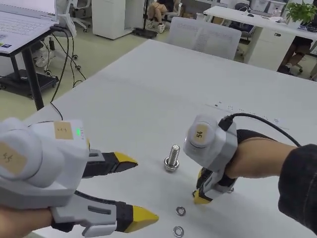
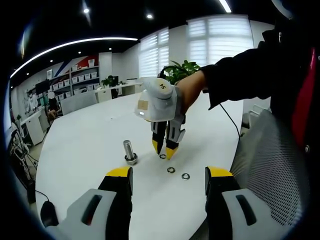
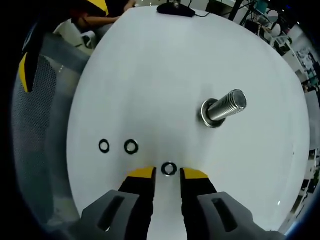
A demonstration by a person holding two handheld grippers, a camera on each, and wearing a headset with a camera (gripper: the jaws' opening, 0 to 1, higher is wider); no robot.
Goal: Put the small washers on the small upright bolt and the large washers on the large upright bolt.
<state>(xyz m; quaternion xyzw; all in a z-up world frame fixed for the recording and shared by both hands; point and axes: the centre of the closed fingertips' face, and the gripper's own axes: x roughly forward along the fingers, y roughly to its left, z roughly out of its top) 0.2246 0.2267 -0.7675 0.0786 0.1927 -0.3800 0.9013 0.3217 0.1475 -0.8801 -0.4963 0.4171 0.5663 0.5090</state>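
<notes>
One upright silver bolt [image 1: 172,157] stands on its head on the white table [image 1: 148,89]. My right gripper [image 1: 200,197] points down at the table just right of the bolt. Its jaws are open a little, with a small washer [image 3: 169,168] lying on the table between the yellow fingertips [image 3: 142,173], apart from both. Two more washers [image 3: 131,146] [image 3: 104,146] lie to one side; they also show in the head view as washers [image 1: 181,211] [image 1: 178,231]. My left gripper [image 1: 133,188] hovers wide open at the near left, holding nothing, aimed at the bolt [image 2: 130,151] and the right gripper [image 2: 165,148].
A mesh office chair [image 2: 270,165] sits at the table's near edge beside the person's dark sleeve [image 1: 299,183]. A laptop on a stand [image 1: 25,22] with hanging cables is far left. Another chair [image 1: 203,37] and desks stand beyond the table's far edge.
</notes>
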